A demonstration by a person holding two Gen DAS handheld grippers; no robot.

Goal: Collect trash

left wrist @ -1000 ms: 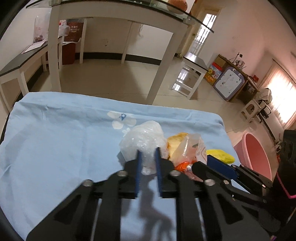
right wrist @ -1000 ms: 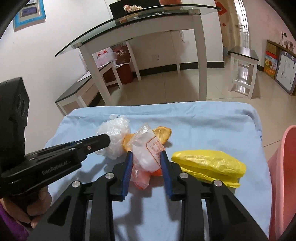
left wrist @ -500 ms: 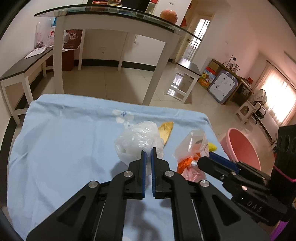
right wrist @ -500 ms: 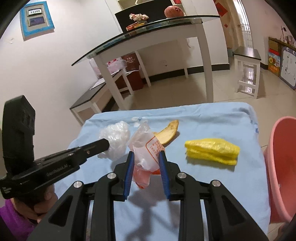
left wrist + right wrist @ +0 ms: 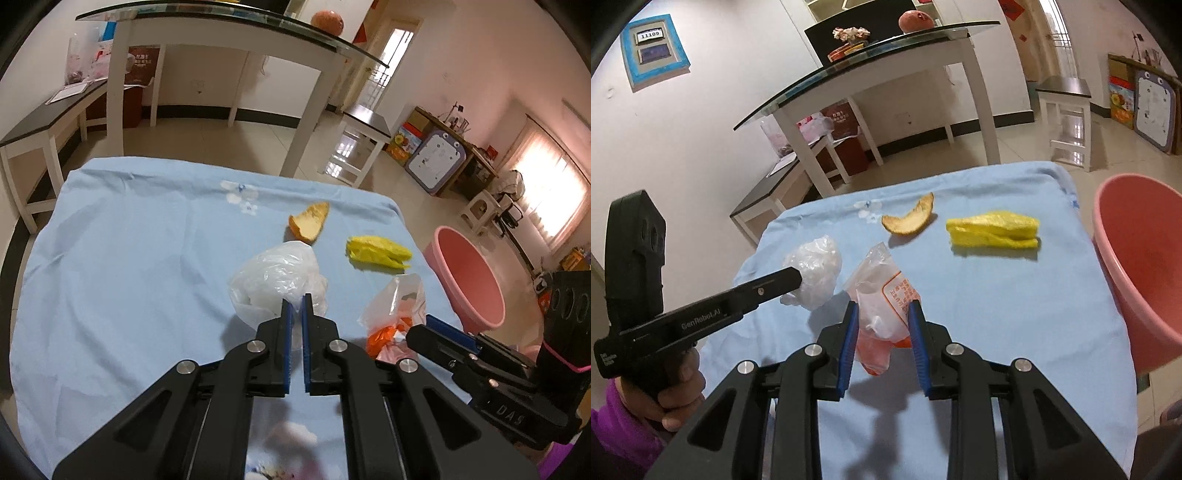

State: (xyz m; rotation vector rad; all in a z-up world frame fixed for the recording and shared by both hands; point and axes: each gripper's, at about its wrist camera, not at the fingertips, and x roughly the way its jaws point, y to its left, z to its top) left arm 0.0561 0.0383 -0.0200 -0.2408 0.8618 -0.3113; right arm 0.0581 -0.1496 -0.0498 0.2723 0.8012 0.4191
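In the left wrist view, the left gripper (image 5: 295, 306) has its two blue pads almost together, pinching the thin film of the crumpled white plastic bag (image 5: 275, 278). A second ago these jaws stood a little wider around the same bag, so the grip has just been completed, and the bag now hangs in front of the fingers, apparently lifted from the blue cloth (image 5: 122, 258). The table looks smaller and farther than before, which tells that the hand went up and back. To the right in this view the right gripper (image 5: 424, 321) holds the clear bag with orange contents (image 5: 397, 310). On the cloth, farther away, lie the orange peel (image 5: 310, 221) and the yellow bag (image 5: 378, 253), no longer hidden behind the held bags. In the right wrist view, the right gripper (image 5: 881, 314) is closed on the clear bag with orange contents (image 5: 882, 295); the pads press its sides and this grip looks unchanged. This bag too seems to be raised above the cloth. The left gripper (image 5: 798, 275) comes in from the left with the white plastic bag (image 5: 816, 269) at its tip. The pink basin (image 5: 1141, 266) stands at the right, beside the table. I judge that both bags are now secured and ready to be carried to the basin, while the peel and the yellow bag remain to be collected.
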